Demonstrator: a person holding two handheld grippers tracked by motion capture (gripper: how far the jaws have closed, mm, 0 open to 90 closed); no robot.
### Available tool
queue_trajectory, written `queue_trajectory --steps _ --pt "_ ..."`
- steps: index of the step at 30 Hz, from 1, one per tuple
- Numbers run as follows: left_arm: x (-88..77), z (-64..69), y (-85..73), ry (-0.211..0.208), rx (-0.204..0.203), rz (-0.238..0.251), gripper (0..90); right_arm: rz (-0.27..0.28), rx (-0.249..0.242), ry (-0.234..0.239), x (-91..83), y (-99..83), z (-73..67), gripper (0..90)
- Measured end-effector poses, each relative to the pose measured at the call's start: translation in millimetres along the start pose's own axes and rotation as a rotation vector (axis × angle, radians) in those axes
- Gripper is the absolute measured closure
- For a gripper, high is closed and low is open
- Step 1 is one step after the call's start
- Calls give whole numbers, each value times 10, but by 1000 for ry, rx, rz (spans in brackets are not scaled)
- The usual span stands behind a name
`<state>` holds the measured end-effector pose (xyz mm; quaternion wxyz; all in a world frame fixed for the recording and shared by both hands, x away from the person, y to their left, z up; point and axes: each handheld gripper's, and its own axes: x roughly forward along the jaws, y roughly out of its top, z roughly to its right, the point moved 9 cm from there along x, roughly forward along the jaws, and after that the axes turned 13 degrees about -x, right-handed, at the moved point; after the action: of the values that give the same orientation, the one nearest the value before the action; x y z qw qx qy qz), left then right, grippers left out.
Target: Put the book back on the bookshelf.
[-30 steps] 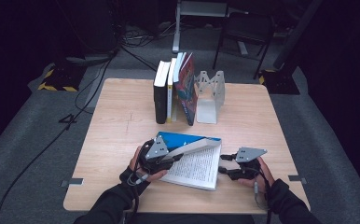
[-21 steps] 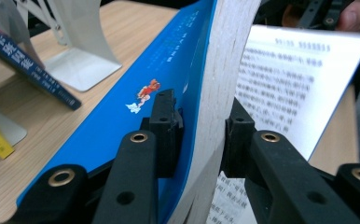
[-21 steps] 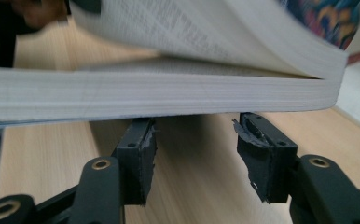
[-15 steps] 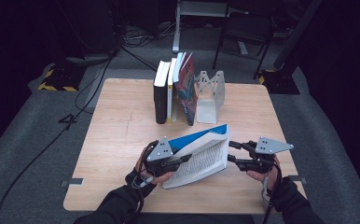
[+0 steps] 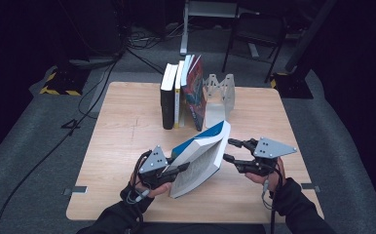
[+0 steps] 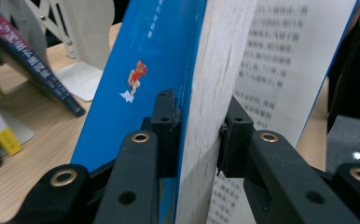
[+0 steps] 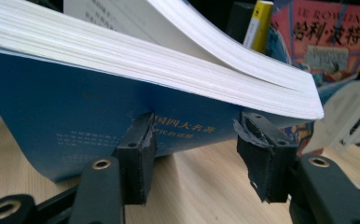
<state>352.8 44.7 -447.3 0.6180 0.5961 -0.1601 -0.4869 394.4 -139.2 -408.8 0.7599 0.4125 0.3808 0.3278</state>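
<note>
Blue book half-raised off table, not yet shelved.

L gripper clamped on a thick block of pages + blue cover; pads press from both sides in the left gripper view, printed page loose beyond. Its jaws were just closing a bit more. R gripper sits agape at the book's far edge; in the right gripper view the pads flank the cover w/o pinching, so I read it as steadying, not holding. Book tilted up, near front of table, lower corner by my L hand. My est.: lift done, book not fully shut; left = close it, stand it in the row. Nearby: upright books, leaning red one, white bookend just beside. Gap betw. red book & bookend looks narrow; the lean may block entry.
</note>
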Motion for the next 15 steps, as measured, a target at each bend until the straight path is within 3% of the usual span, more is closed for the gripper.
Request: queue_trajectory --steps 3,5,8,13,15 --pt "-47 -3 -27 23 19 -5 729 -5 -13 -8 45 79 -15 475" --pt "-85 -29 -43 24 -11 5 718 -1 -9 -4 77 129 -34 483" --pt "-103 -57 -79 35 -57 13 633 6 -6 11 121 181 -49 478" --pt "-72 -45 -157 57 -50 -17 539 -80 -6 -16 265 42 -47 478" --pt "-52 -3 -189 45 -44 -36 523 -68 22 -2 290 9 -42 472"
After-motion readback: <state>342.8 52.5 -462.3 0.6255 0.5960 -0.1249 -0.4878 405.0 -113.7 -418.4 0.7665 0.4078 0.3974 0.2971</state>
